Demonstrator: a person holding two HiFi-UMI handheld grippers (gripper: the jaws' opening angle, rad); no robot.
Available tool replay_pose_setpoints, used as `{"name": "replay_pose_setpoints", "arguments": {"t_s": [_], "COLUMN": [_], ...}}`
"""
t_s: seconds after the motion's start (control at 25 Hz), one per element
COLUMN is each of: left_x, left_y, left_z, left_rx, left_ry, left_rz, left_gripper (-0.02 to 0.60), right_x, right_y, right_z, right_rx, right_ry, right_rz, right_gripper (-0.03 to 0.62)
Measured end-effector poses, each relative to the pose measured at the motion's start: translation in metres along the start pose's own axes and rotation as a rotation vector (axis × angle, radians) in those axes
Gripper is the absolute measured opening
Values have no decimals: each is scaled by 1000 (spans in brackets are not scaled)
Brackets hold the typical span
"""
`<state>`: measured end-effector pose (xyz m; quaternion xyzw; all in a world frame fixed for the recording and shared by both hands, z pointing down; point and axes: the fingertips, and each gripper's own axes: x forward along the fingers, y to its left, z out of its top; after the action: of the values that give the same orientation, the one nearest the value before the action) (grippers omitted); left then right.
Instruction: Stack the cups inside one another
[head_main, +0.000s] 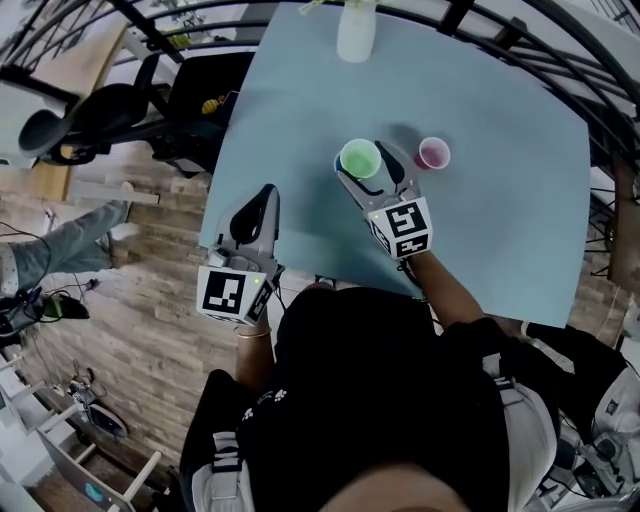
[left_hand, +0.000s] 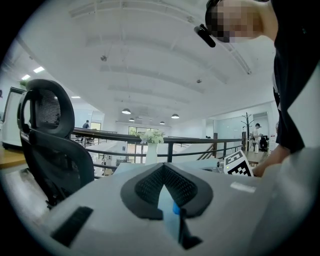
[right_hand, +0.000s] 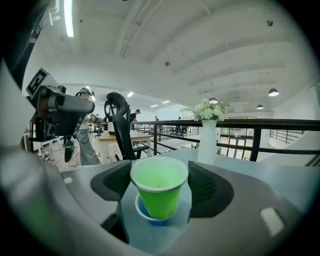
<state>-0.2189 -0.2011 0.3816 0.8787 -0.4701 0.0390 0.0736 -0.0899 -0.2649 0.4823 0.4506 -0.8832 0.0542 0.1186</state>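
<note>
Right tongs (right_hand: 160, 181) are clenched on the green cup (right_hand: 160, 186), a pad against each side of its rim; the cup stands upright between them, mouth up, its base sunk into the blue cup (right_hand: 148, 216), whose rim rings it low down; most of the green cup rises clear of that rim; from the head view the same tongs (head_main: 366, 162) reach forward over the pale blue counter (head_main: 500, 150) with the green cup (head_main: 360, 158) between them near the counter's middle; the pink cup (head_main: 433, 153) stands upright just to the right, near but apart from the tongs and the green cup.

Left tongs (left_hand: 163, 172) are clenched on nothing, pads meeting at their tips; in the head view they (head_main: 268, 194) hang at the counter's near left edge, well apart from the cups, pointing forward; the right gripper view catches them off to the left, raised, marker cube uppermost.

A white vase (head_main: 356, 30) stands at the counter's far edge, beyond the cups; the right gripper view shows it (right_hand: 207, 142) upright with white flowers, behind and right of the green cup, a dark railing (right_hand: 260, 122) past it; a black chair (head_main: 100, 110) sits off the counter's left side on the wooden floor (head_main: 140, 320).
</note>
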Motion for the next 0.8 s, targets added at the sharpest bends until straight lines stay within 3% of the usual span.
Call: {"name": "replay_pose_setpoints", "arguments": {"t_s": [0.8], "left_x": [-15], "left_y": [20], "left_z": [-10], "left_rx": [-5], "left_ry": [34], "left_rz": [51], "left_gripper": [-12], "right_x": [28], "right_y": [8], "right_z": [-53], "right_rx": [15], "right_ry": [129], "right_rz": [25], "right_gripper": [368]}}
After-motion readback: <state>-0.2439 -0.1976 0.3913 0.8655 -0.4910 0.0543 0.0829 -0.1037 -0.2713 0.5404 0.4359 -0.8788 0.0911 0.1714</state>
